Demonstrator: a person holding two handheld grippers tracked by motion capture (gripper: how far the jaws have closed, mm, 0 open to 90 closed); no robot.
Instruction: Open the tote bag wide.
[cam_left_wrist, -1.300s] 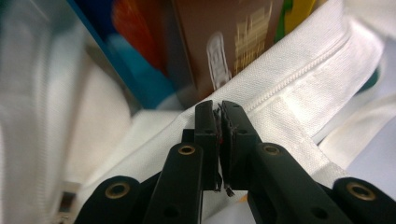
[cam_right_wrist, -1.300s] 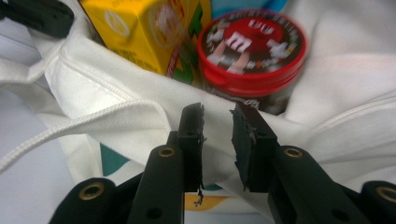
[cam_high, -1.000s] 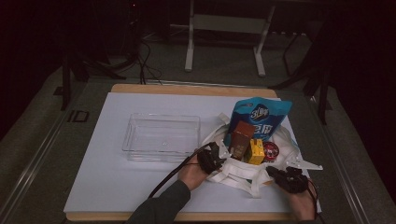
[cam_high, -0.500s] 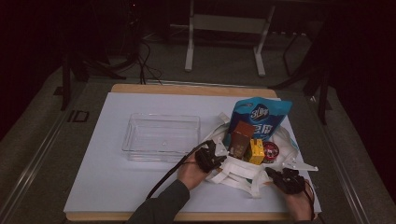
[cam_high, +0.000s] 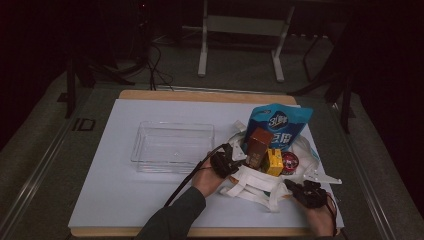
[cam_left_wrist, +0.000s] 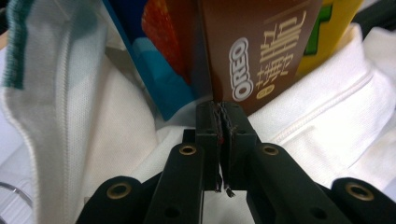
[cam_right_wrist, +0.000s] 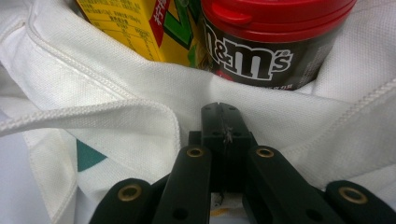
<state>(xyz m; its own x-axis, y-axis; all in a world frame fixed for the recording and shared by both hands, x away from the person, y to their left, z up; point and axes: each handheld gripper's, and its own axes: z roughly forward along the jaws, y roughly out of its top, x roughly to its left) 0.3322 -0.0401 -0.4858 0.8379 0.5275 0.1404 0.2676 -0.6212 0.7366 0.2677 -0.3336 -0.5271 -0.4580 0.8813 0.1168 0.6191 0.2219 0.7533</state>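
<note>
A white tote bag (cam_high: 252, 179) lies at the right of the table with its mouth toward me. Standing in it are a blue snack bag (cam_high: 280, 125), a brown Oreo box (cam_high: 259, 142) (cam_left_wrist: 261, 51), a yellow box (cam_high: 274, 162) (cam_right_wrist: 135, 28) and a red-lidded M&M's tub (cam_high: 290, 162) (cam_right_wrist: 261, 51). My left gripper (cam_high: 231, 156) (cam_left_wrist: 222, 112) is shut at the bag's left rim, just below the Oreo box. My right gripper (cam_high: 292, 186) (cam_right_wrist: 223, 109) is shut against the bag's front cloth below the M&M's tub. Whether either pinches cloth is hidden.
A clear plastic tray (cam_high: 172, 125) stands empty left of the bag, close to my left hand. The bag's handles (cam_high: 250, 192) trail over the white table top (cam_high: 125, 200) between my hands. The table's front edge is just behind my right hand.
Both grippers stay at the bag. The right one has edged slightly and the handles have shifted a little. The items in the bag stand as before.
</note>
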